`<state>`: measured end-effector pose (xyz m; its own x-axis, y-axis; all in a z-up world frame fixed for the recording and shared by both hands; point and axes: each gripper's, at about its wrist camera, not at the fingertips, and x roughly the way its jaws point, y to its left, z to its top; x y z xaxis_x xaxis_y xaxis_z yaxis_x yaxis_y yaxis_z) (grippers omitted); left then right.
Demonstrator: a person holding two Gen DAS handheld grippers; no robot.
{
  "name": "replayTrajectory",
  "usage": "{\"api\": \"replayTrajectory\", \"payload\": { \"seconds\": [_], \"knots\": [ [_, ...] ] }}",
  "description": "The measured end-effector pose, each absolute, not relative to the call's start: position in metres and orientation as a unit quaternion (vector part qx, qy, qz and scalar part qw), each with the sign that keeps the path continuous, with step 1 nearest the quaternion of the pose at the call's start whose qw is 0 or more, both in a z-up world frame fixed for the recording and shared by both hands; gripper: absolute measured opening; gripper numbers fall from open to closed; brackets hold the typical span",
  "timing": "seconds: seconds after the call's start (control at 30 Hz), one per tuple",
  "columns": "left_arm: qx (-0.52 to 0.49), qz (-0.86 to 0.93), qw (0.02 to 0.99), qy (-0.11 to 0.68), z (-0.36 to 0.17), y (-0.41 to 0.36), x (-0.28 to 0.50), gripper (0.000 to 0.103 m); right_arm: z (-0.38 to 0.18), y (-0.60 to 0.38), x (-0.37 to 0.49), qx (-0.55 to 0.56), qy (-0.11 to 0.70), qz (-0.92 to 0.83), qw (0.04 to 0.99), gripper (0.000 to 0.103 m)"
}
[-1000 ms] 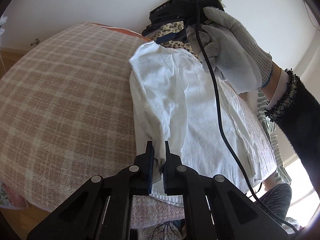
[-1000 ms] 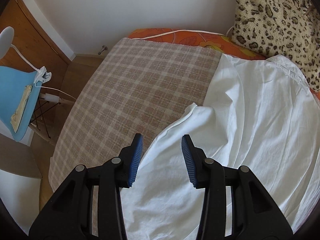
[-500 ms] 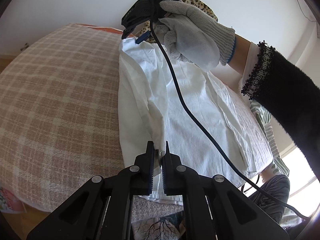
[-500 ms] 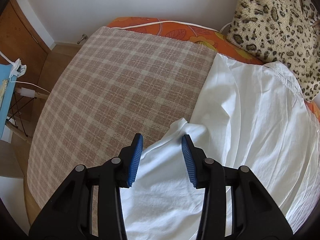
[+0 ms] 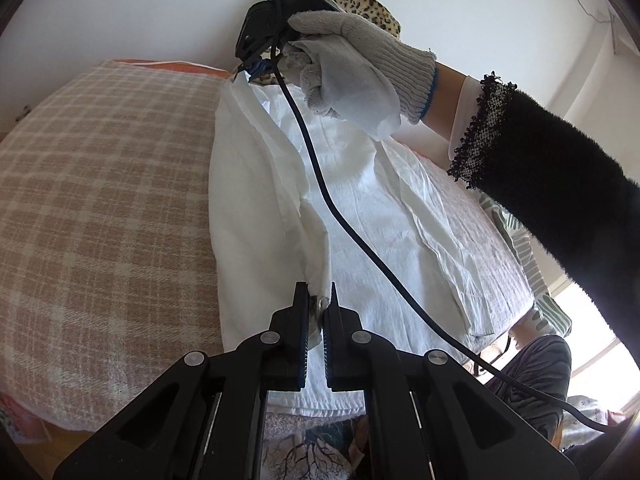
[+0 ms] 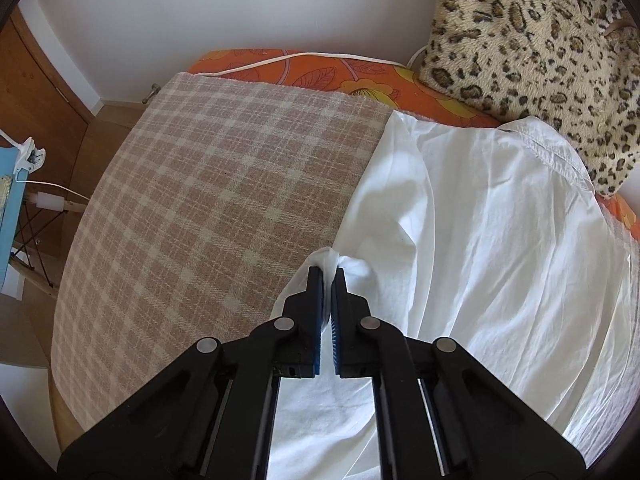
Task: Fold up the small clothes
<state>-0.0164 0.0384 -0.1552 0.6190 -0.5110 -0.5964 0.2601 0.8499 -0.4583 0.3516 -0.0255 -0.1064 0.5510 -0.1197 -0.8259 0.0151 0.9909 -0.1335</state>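
Observation:
A white shirt lies on a pink plaid blanket. My left gripper is shut on a fold of the shirt's near left edge and holds it raised. My right gripper is shut on a bunched fold of the white shirt at its left edge, near the plaid blanket. In the left wrist view the right gripper, held by a gloved hand, pinches the shirt's far corner.
A leopard-print cushion lies past the shirt's collar on an orange floral sheet. A black cable hangs over the shirt. A blue table stands at the left by the wooden floor.
My right gripper has closed on a fold at the shirt's left edge. The left gripper stays shut on its fold, and the gloved hand has moved farther away up the shirt.

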Motion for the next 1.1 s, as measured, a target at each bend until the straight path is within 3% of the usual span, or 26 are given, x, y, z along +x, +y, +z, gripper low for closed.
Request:
{"api": "replayTrajectory", "payload": {
  "seconds": [0.43,0.97,1.1],
  "knots": [
    [-0.129,-0.282,0.867,0.389,-0.149,-0.020,-0.008,0.004,-0.080,-0.116,0.309,0.004,0.442,-0.051,0.896,0.004],
    [-0.093,-0.314,0.841,0.430,-0.163,-0.055,-0.004,0.004,-0.131,-0.195,0.285,0.049,0.452,-0.081,0.887,0.004],
    [-0.091,-0.323,0.831,0.444,-0.155,-0.045,-0.017,0.017,-0.136,-0.199,0.285,0.064,0.451,-0.075,0.887,0.004]
  ]
}}
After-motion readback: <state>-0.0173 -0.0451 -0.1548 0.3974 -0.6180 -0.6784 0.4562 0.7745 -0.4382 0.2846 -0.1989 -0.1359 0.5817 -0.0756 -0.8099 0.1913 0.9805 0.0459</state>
